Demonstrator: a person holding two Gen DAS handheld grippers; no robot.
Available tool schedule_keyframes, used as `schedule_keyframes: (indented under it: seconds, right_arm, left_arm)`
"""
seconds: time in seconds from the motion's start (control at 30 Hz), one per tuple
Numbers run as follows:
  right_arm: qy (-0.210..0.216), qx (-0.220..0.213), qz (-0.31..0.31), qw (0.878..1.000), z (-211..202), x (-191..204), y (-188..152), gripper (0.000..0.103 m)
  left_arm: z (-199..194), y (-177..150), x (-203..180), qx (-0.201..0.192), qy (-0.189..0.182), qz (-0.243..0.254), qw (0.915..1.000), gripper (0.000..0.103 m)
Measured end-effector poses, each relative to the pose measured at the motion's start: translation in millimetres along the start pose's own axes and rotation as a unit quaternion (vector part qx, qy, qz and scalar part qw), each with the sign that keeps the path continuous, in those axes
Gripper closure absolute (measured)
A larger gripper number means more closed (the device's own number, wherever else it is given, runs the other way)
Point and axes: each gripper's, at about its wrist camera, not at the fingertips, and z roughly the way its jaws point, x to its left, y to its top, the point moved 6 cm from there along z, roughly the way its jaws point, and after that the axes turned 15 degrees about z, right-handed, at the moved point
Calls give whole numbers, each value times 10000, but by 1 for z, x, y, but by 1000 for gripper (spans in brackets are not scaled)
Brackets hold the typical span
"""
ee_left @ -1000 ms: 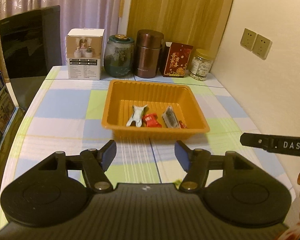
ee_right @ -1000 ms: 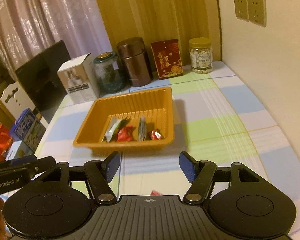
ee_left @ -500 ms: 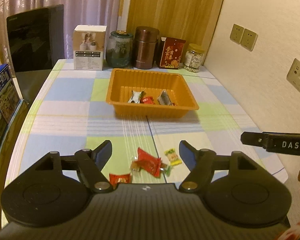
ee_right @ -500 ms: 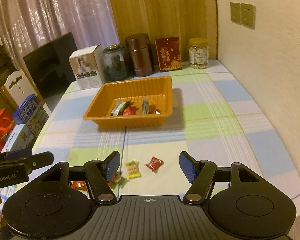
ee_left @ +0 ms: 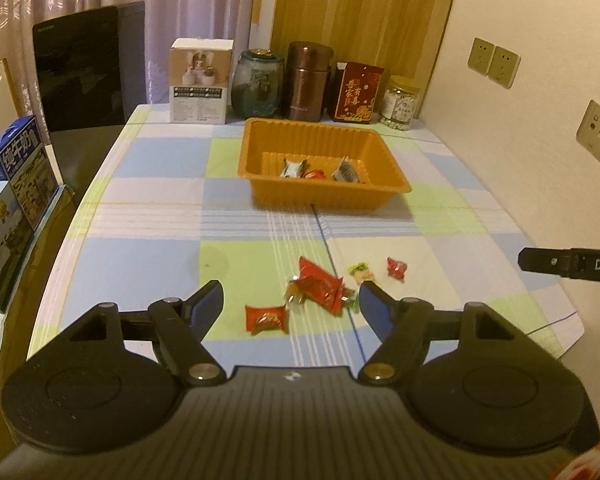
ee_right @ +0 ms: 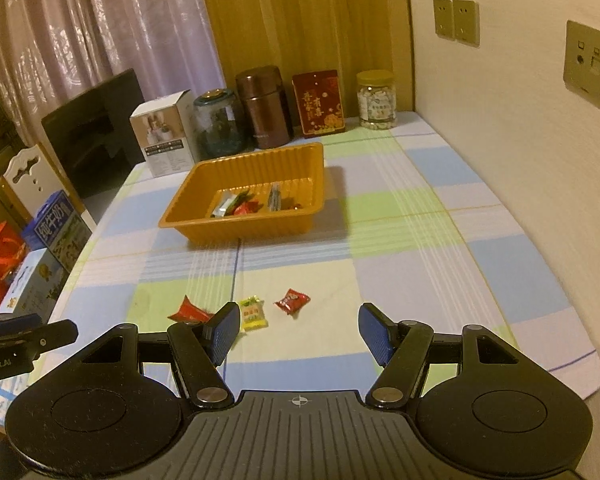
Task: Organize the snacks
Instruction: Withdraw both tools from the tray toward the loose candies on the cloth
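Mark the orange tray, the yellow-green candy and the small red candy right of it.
orange tray (ee_right: 236, 228): right wrist view, front wall.
yellow-green candy (ee_right: 253, 313): right wrist view, wrapper middle.
small red candy (ee_right: 292, 301): right wrist view, wrapper middle.

two wrist views angled down over the near table edge, sharing the orange tray

Orange ribbed tray sits far on the checked cloth, holding a few wrapped snacks; near it lie loose candies: red packets, yellow-green sweet, small red one.
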Motion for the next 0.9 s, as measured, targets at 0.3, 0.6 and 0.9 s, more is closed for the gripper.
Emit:
schedule_keyframes:
  seconds: [0.3, 0.6, 0.9]
  right_arm:
    - [2, 120, -1, 9999, 8, -1, -17, 37]
    - [27, 167, 45, 9998, 21, -3, -23, 37]
    - [-8, 247, 110, 9996, 40, -7, -27, 37]
  left_arm:
    - [12, -27, 5, 281, 53, 1, 9996, 31]
    - [30, -42, 0, 388, 47, 77, 9992, 31]
    - [56, -50, 3, 401, 33, -131, 9991, 32]
